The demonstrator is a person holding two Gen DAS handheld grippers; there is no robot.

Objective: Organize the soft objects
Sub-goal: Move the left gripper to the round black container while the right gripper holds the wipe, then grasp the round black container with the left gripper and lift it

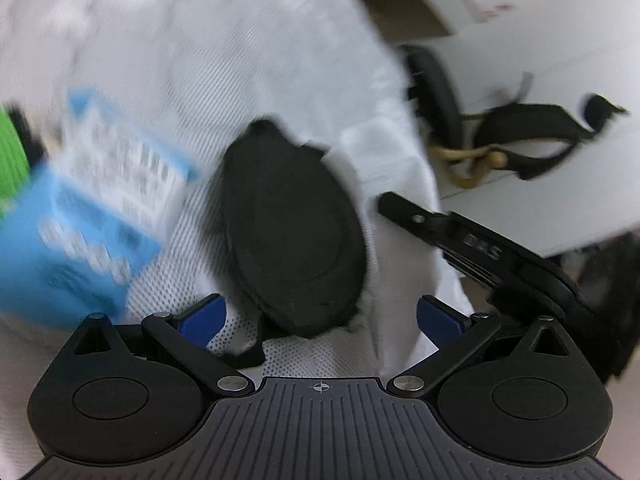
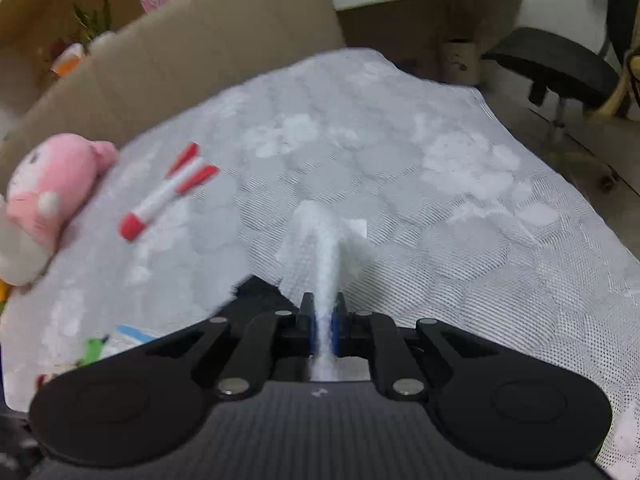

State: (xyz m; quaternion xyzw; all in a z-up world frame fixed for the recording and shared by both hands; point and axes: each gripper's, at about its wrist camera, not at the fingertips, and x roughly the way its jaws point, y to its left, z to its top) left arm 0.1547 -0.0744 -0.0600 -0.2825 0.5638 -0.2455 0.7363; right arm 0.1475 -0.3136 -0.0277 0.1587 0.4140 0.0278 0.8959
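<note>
A white mesh cloth (image 2: 420, 184) covers the surface, and my right gripper (image 2: 325, 320) is shut on a raised fold of it (image 2: 326, 248). In the left wrist view a black oval soft pad (image 1: 288, 220) lies on the same mesh cloth (image 1: 240, 60). My left gripper (image 1: 320, 318) is open, and the pad's near end reaches between its blue pads (image 1: 202, 320). The right gripper's black finger (image 1: 472, 240) shows at the cloth's right edge. A pink plush toy (image 2: 48, 196) and a red-and-white foam rocket (image 2: 168, 192) lie at the left on the cloth.
A blurred blue box (image 1: 76, 224) sits left of the black pad. Black straps (image 1: 532, 140) lie on a white surface to the right. A cardboard box wall (image 2: 180, 52) rises behind the cloth. A black chair (image 2: 560, 64) stands at the far right.
</note>
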